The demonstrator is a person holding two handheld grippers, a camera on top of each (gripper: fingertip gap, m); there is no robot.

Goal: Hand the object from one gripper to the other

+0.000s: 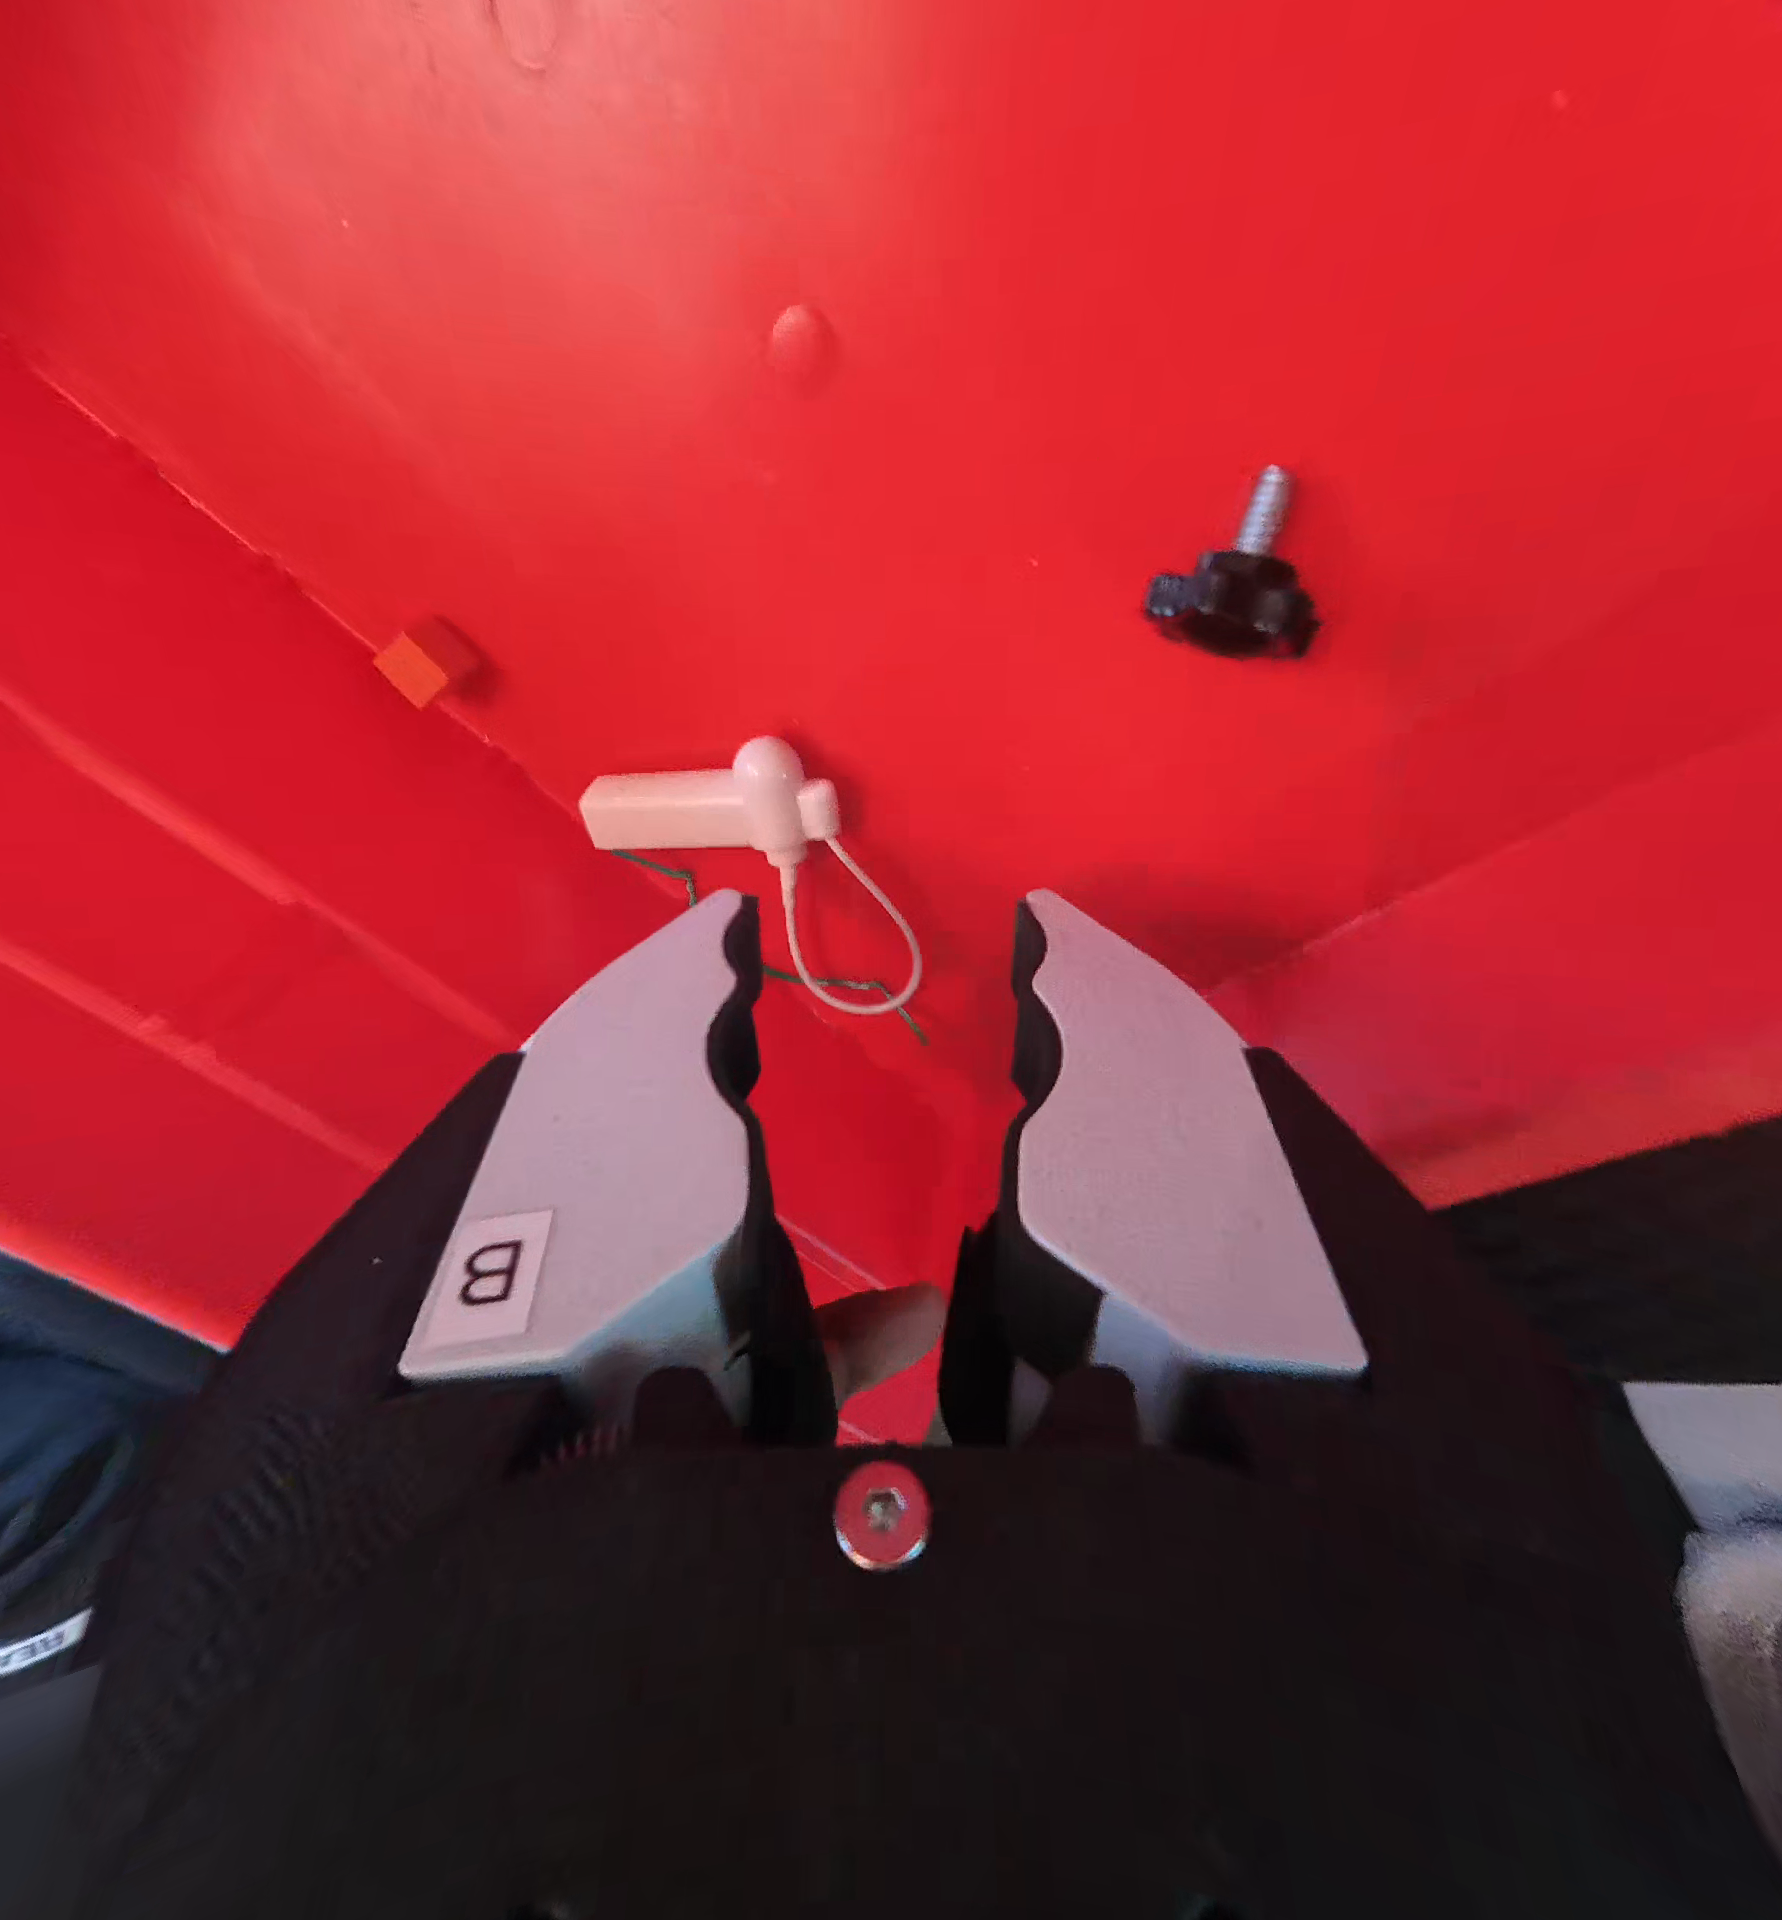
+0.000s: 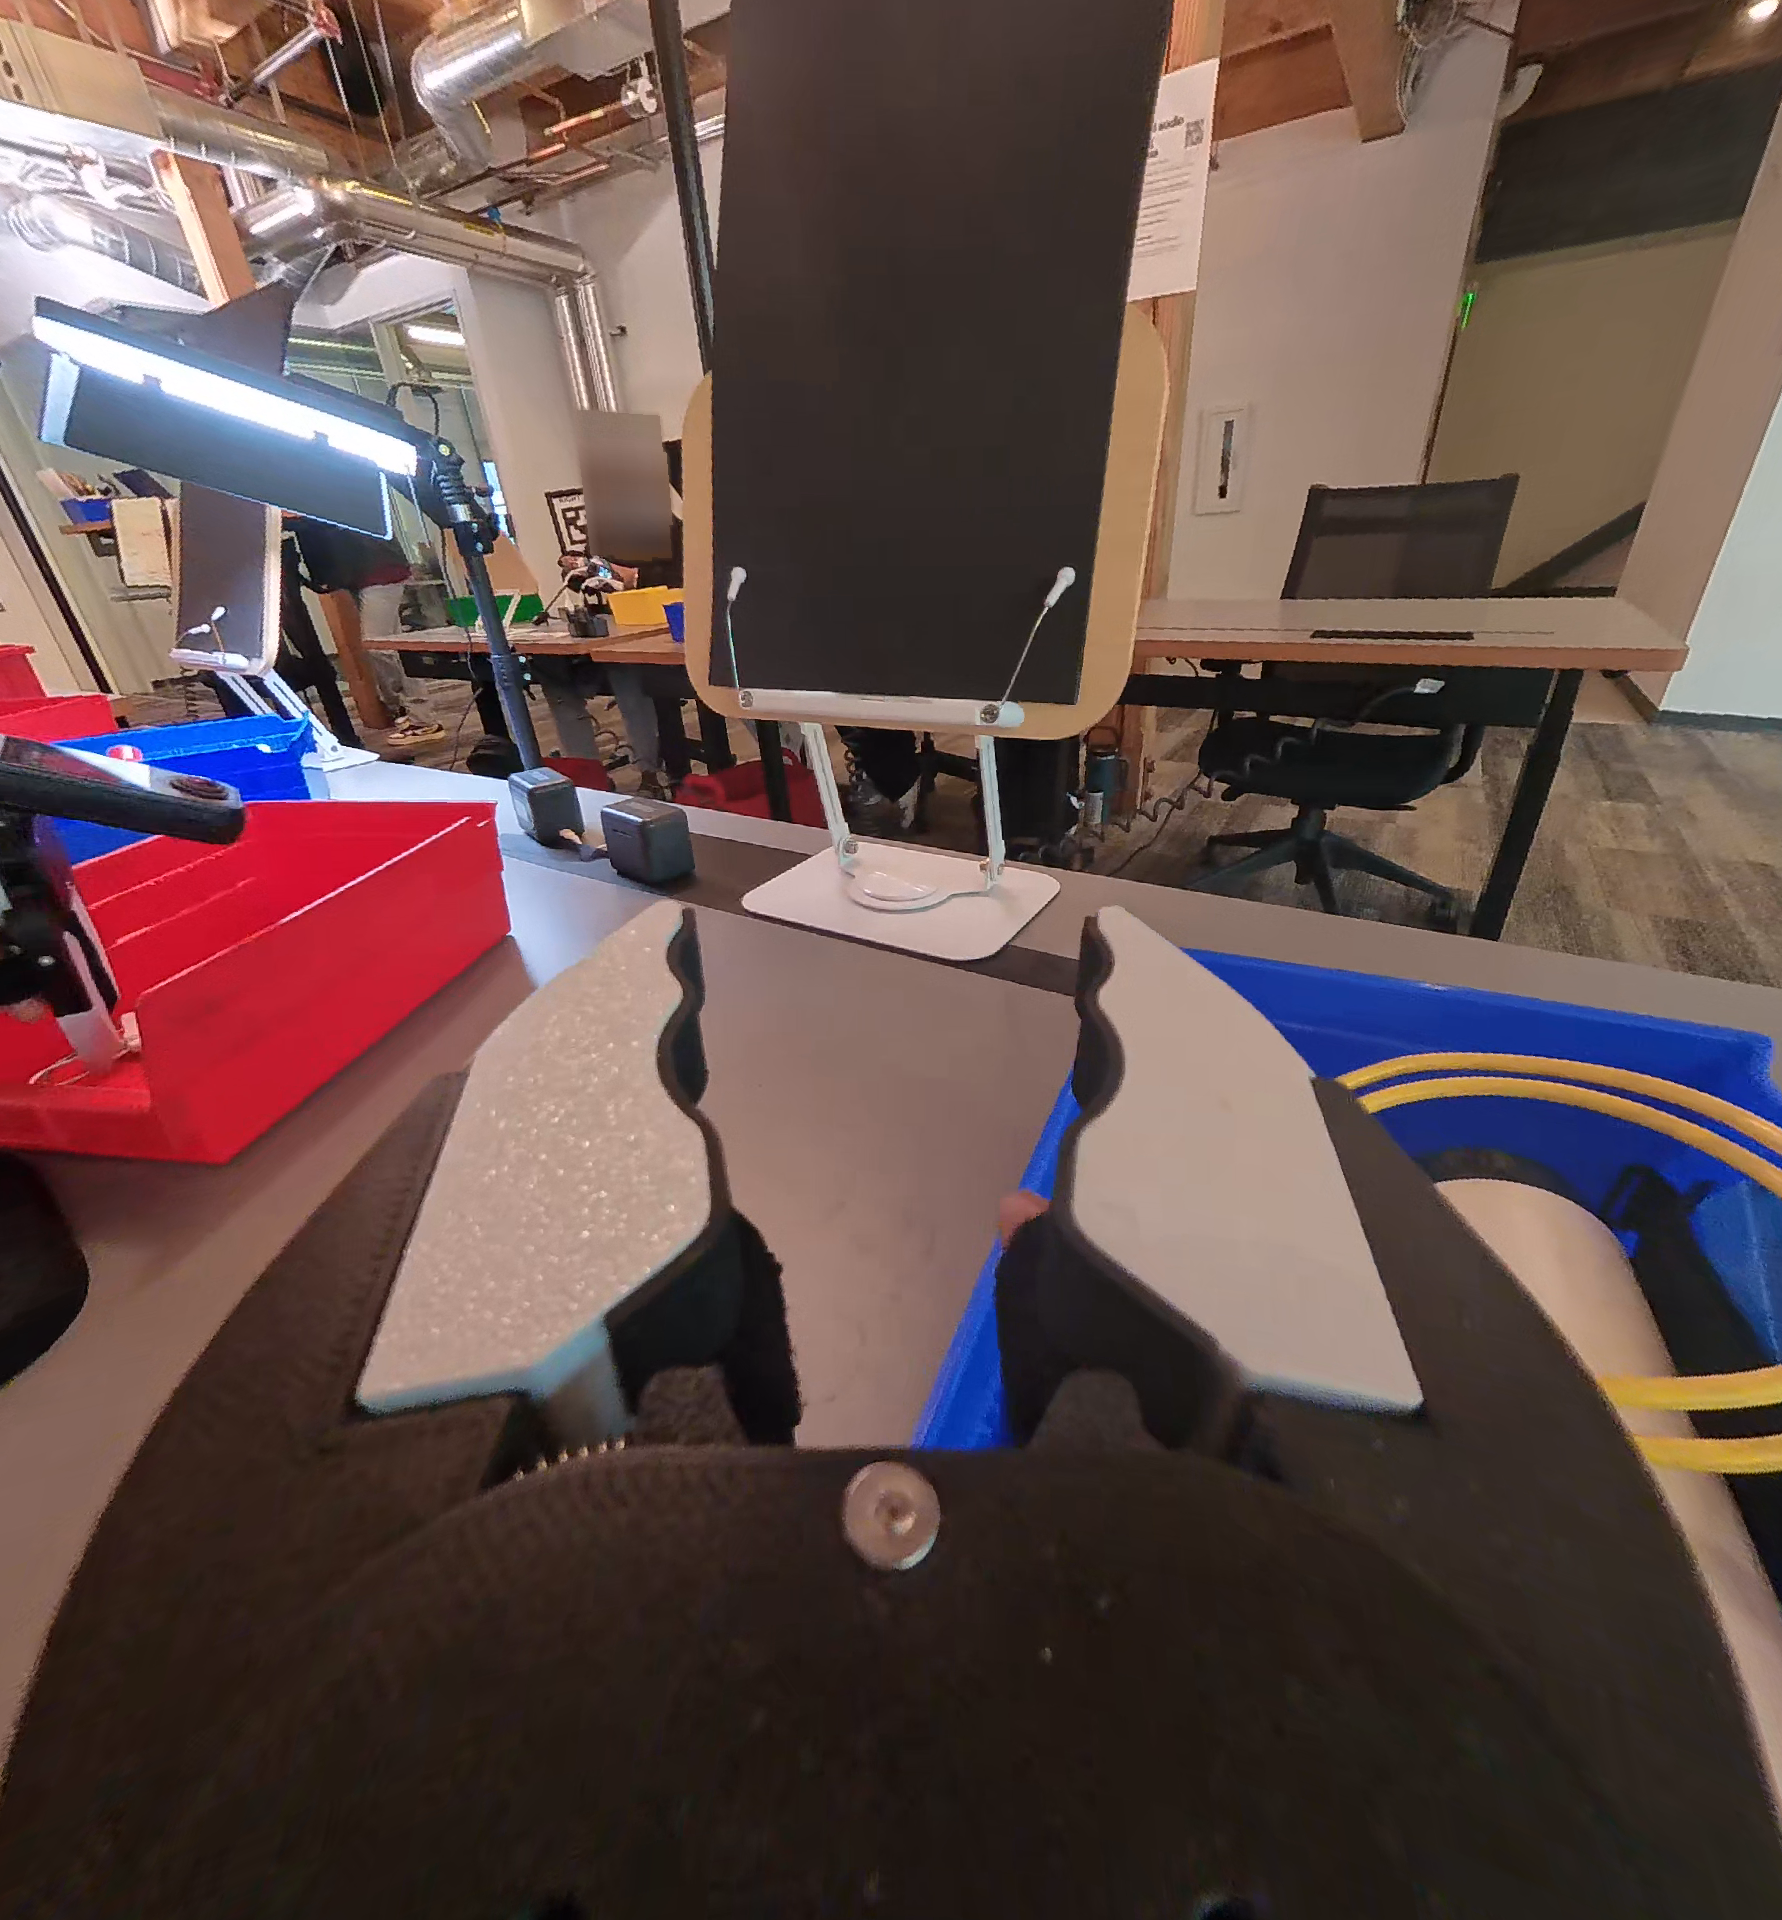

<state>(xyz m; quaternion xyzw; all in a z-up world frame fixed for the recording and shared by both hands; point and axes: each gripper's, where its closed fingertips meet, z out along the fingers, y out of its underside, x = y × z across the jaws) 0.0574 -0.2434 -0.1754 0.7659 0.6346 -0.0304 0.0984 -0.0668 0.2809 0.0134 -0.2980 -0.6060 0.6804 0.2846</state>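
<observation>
In the left wrist view, a white plastic tag (image 1: 710, 800) with a thin white cord loop (image 1: 856, 956) lies on the floor of a red bin (image 1: 866, 260). My left gripper (image 1: 882, 914) is open and empty, just above the tag, with the loop between its fingertips. A black knob with a silver screw (image 1: 1235, 603) lies farther right. A small orange cube (image 1: 425, 660) lies to the left. My right gripper (image 2: 887, 935) is open and empty over the grey table. The right wrist view shows the left gripper (image 2: 45, 935) reaching into the red bin (image 2: 274, 966).
A blue bin (image 2: 1489, 1039) at my right holds yellow cable loops (image 2: 1645, 1112) and a white roll (image 2: 1552, 1278). A dark panel on a white stand (image 2: 908, 894) stands ahead. Two small grey boxes (image 2: 617, 821) sit on the table. Another blue bin (image 2: 212, 758) stands behind the red one. The grippers' ends are close to 55 cm from one another. About 7 cm separates my left fingertips from the small orange cube (image 1: 425, 660).
</observation>
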